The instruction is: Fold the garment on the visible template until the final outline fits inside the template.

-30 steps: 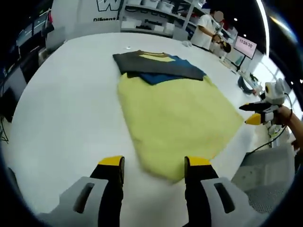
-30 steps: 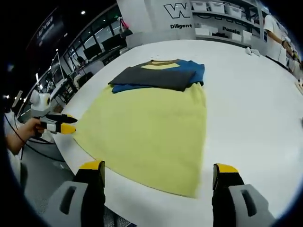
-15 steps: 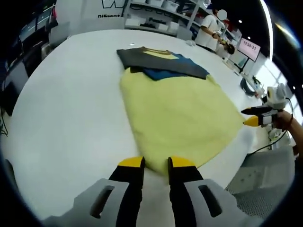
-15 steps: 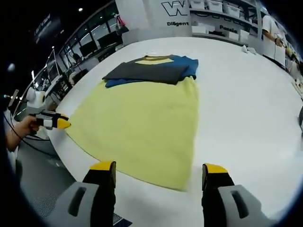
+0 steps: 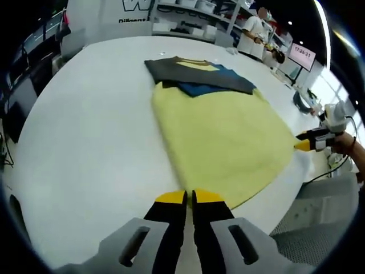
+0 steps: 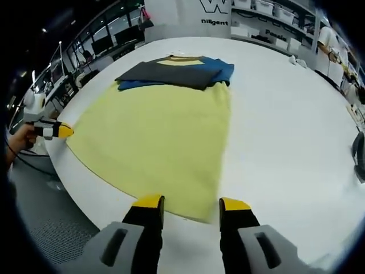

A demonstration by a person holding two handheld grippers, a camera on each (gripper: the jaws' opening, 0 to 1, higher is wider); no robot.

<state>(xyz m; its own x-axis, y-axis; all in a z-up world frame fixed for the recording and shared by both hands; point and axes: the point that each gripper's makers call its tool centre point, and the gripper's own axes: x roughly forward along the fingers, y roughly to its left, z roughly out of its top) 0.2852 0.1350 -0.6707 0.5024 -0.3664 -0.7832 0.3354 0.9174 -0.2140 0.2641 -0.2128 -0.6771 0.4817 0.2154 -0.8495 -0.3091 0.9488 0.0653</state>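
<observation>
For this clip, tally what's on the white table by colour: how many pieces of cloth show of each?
Yellow garment: 1
Dark grey folded piece: 1
Blue folded piece: 1
Total: 3, all on the white table.

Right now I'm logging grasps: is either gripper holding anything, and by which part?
The left gripper has its jaws shut on the near hem corner of the yellow shirt. The right gripper is open at the other hem corner, holding nothing yet.

Bare white table (image 5: 85, 131) beside the yellow garment (image 5: 222, 137), dark object (image 6: 359, 154) near one edge
</observation>
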